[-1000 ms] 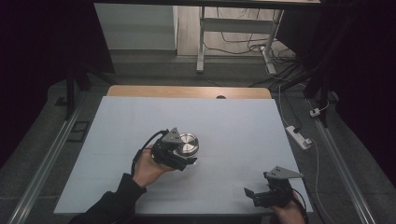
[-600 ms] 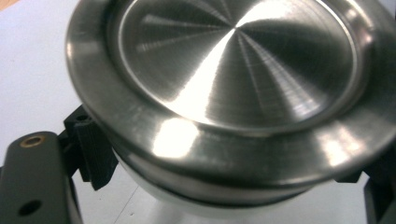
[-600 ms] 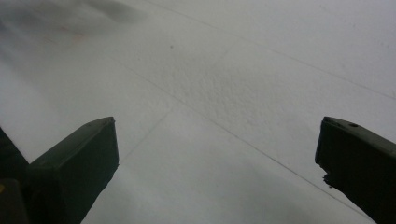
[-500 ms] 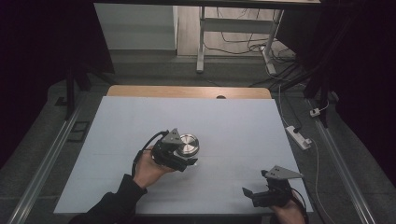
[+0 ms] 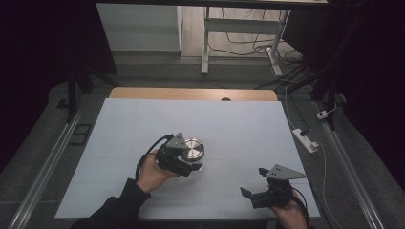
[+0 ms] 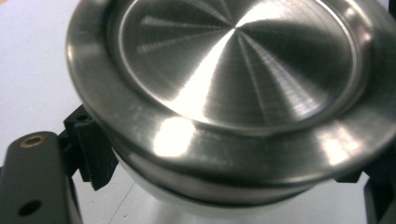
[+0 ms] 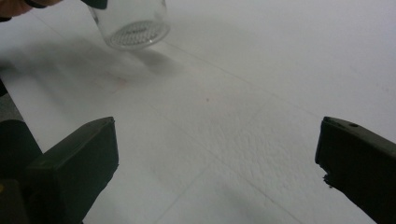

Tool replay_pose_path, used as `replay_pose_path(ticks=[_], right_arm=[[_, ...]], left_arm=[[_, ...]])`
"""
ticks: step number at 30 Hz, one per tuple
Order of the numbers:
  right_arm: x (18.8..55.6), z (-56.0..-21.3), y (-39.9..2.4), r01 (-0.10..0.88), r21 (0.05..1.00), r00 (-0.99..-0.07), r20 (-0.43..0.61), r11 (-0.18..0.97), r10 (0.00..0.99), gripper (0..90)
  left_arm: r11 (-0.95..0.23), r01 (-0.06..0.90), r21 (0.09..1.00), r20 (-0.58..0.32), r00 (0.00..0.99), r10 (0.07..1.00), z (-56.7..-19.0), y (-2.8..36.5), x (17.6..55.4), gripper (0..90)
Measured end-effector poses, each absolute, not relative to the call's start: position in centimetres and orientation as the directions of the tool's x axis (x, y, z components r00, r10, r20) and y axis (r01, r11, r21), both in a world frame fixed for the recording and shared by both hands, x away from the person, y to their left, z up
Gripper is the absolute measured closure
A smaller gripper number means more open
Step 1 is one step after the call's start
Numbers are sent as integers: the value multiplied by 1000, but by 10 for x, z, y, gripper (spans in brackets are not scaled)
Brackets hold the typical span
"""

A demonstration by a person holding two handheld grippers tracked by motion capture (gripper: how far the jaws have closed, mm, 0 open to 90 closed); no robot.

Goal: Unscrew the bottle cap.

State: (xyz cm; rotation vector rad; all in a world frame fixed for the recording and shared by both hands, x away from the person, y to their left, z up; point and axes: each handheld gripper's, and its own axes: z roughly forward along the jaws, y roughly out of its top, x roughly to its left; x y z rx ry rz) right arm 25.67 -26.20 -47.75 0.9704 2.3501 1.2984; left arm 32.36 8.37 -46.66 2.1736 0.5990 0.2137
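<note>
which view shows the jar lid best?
Left gripper view: the brushed metal lid is close up, rim and concentric marks clear, with the left gripper shut on the jar below it. High view shows it as a small disc. Right gripper view catches the glass base, not the lid.

The left gripper (image 5: 193, 164) is a chunky black block. A grey three-cornered plate (image 5: 177, 141) sits on top of it. A black cable (image 5: 149, 151) loops out from its 9 o'clock side. The arm behind it wears a dark sleeve (image 5: 117, 205). One black finger has a round brass-coloured screw hole (image 6: 32, 140) and a ridged black pad (image 6: 93, 151). The right gripper (image 5: 253, 183) is black too, with its own grey plate (image 5: 282, 172). Its fingers (image 7: 77, 168) are flat, square-ended black blocks.
</note>
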Motion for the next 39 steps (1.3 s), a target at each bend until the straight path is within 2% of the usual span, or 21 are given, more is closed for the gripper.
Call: replay_pose_path(ticks=[14,21,33,39], right_arm=[[264,-457,-225,352,855,-793,57,381,606,0],[275,-449,-205,354,852,-820,85,385,567,0],[290,-438,-174,329,827,-827,18,457,562,0],[298,-430,-160,332,830,-831,31,448,556,0]], left_arm=[[-534,335,776,-47,876,480,-467,84,322,156],[-534,334,777,-48,876,480,-468,83,322,156],[-537,338,773,-58,880,471,-468,82,322,157],[-535,349,769,-66,877,476,-467,80,321,157]])
